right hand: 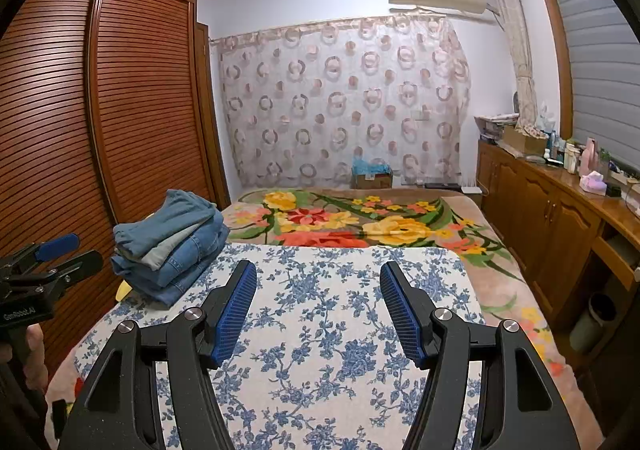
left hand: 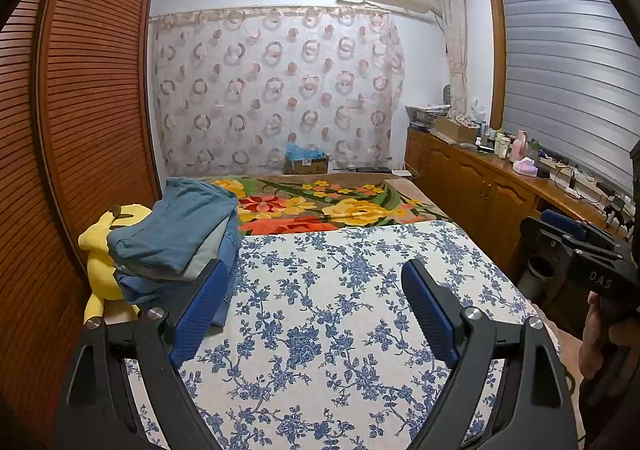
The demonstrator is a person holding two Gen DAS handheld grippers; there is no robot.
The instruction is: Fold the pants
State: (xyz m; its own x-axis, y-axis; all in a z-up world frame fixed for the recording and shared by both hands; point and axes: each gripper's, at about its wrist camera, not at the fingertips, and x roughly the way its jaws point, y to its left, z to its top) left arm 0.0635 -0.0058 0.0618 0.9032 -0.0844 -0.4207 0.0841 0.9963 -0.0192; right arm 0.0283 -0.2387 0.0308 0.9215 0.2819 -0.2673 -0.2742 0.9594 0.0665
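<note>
A bed spread with a white cotton sheet printed in blue flowers fills both views, and everything else is placed from that sheet. Beyond its far edge lies a plush blanket with orange and yellow flowers. On the sheet's far left corner sits a stack of folded blue denim pants, with a yellow plush toy just left of the stack. Above the sheet's near end, the left hand-held gripper stands wide open and empty; the right hand-held gripper is likewise parted, gripping nothing.
</note>
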